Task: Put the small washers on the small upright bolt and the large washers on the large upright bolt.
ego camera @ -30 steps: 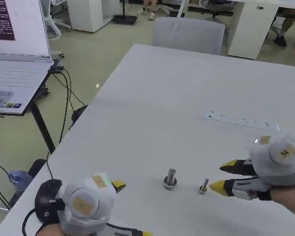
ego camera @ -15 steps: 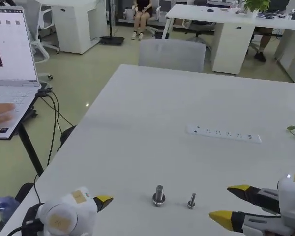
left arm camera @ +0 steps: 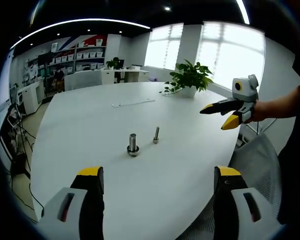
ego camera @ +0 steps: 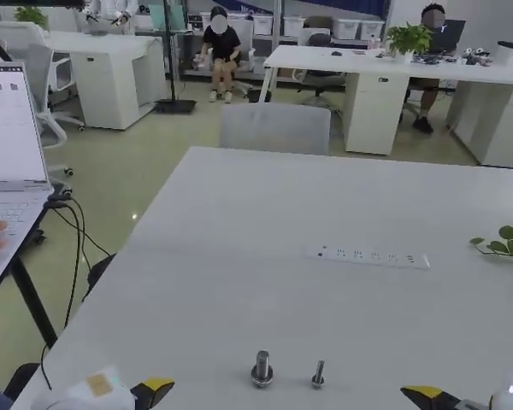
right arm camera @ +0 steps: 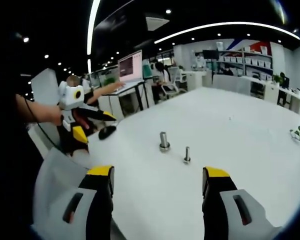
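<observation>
Head view: large upright bolt (ego camera: 262, 369) and small upright bolt (ego camera: 318, 373) stand side by side on the white table (ego camera: 325, 213), axes vertical, between the grippers. The large one lies toward the left gripper (left arm camera: 157, 172), the small one toward the right gripper (right arm camera: 157, 172). Both pairs of jaws stand apart and empty.

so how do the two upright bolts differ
The large bolt is thicker and taller than the small bolt. The large bolt has a wide ring at its foot; the small bolt's foot is slimmer. Both are grey metal, upright, standing apart on the white table.
</observation>
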`<state>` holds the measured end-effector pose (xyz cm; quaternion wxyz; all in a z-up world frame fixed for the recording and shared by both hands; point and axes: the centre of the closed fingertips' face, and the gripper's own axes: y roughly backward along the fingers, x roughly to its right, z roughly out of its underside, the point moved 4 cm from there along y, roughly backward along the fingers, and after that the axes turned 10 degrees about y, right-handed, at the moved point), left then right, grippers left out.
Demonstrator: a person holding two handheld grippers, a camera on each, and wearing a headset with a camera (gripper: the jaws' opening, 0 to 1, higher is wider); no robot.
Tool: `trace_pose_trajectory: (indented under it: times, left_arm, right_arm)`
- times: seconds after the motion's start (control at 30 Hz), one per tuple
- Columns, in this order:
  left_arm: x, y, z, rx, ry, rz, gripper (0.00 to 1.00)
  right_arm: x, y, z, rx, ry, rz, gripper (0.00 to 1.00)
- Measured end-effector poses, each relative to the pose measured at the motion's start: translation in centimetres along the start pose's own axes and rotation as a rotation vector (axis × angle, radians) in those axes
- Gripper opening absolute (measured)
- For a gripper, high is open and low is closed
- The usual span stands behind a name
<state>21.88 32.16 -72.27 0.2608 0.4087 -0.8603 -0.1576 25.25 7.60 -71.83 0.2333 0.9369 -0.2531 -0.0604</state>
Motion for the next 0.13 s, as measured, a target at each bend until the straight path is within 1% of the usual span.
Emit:
trace_pose_trajectory:
  times: [0.07,0.13]
  left_arm:
    - [0.1,0.1,0.1,0.002,-0.001,0.0,0.92]
    - [0.1,0.3,0.3,0.0,-0.01,-0.015,0.92]
  right_arm:
    - [-0.1,0.0,1.2,-0.016,-0.018,0.0,0.73]
    - [-0.2,0.0,2.1,-0.029,-0.019,0.005,0.74]
